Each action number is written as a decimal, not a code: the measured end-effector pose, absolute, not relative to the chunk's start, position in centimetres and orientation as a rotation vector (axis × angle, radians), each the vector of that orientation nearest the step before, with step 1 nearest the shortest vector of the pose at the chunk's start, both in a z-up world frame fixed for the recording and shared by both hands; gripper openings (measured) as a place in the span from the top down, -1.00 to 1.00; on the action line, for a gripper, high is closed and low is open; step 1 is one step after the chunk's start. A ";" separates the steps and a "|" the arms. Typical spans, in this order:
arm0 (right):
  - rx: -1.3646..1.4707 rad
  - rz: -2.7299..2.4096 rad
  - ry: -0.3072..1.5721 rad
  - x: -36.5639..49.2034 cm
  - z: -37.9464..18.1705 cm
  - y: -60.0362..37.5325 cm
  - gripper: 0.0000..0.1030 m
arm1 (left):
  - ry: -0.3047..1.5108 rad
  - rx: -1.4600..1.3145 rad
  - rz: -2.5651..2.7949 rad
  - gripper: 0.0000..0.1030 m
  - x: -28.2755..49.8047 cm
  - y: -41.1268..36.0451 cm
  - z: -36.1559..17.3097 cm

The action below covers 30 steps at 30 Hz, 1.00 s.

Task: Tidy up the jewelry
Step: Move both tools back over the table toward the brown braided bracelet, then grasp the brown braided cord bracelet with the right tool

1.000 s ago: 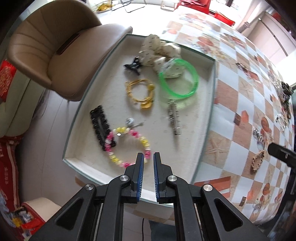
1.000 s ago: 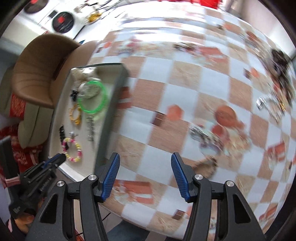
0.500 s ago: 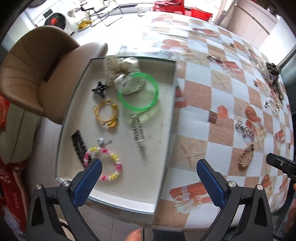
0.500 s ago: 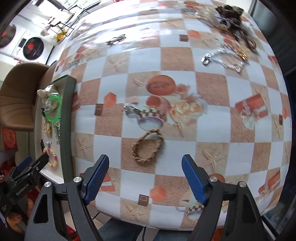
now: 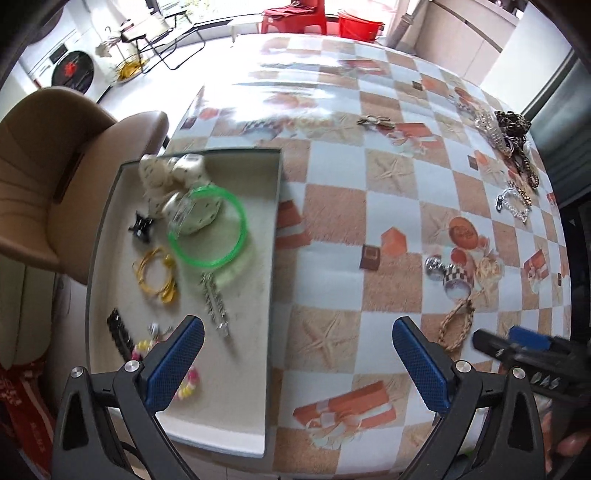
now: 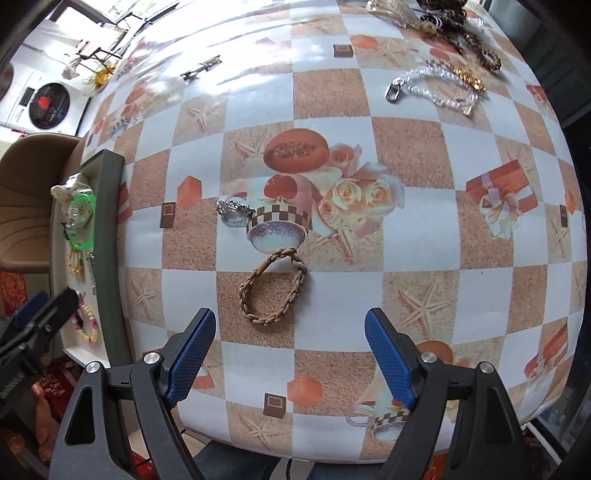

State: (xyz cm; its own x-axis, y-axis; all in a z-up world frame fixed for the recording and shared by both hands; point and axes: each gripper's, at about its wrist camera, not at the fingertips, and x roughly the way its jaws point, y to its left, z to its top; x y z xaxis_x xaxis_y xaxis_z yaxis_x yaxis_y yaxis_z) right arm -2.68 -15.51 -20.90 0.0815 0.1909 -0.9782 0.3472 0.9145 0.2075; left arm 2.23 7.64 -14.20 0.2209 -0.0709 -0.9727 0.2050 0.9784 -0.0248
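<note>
A grey tray (image 5: 275, 236) on the table's left holds a green bangle (image 5: 207, 226), yellow bracelet (image 5: 155, 275), silver chain (image 5: 214, 304), black clip (image 5: 119, 334), a pink-yellow bead bracelet (image 5: 186, 384) and a white scrunchie (image 5: 166, 177). My left gripper (image 5: 297, 363) is open and empty above the tray's right edge. A tan braided bracelet (image 6: 275, 286) lies on the tablecloth just ahead of my right gripper (image 6: 290, 354), which is open and empty. The braided bracelet also shows in the left wrist view (image 5: 458, 325). The tray shows at the left of the right wrist view (image 6: 110, 236).
A silver piece (image 6: 232, 210) lies beyond the braided bracelet. A clear bead chain (image 6: 432, 88) and a pile of dark jewelry (image 6: 454, 18) lie at the far right. A small clip (image 6: 201, 68) lies at the far side. A tan chair (image 5: 66, 162) stands left of the tray.
My left gripper opened wide and drew back to the right from the bead bracelet. My right gripper opened wider and moved toward the braided bracelet.
</note>
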 end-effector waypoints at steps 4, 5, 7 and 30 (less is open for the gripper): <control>0.500 -0.178 1.514 -2.6 -22.4 -15.1 -0.65 | 1.325 0.125 -0.208 -1.00 3.2 7.1 -14.2; 0.516 -0.193 1.514 -2.6 -22.8 -15.0 -0.65 | 1.324 0.125 -0.209 -1.00 3.4 7.1 -14.3; 0.524 -0.227 1.508 -2.5 -23.4 -14.6 -0.65 | 1.326 0.123 -0.209 -1.00 3.7 7.0 -14.4; 0.275 -0.267 1.399 -1.7 -24.1 -11.5 0.73 | 1.361 0.127 -0.311 -1.00 4.2 1.8 -17.6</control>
State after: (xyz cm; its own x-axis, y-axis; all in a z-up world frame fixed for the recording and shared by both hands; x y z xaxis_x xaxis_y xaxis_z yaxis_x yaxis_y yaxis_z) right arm -1.72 -11.50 -24.12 0.1513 -0.0219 -0.9883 0.3442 0.9384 0.0319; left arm 4.23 1.83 -17.58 0.1753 -0.1456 -0.9737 0.2920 0.9522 -0.0898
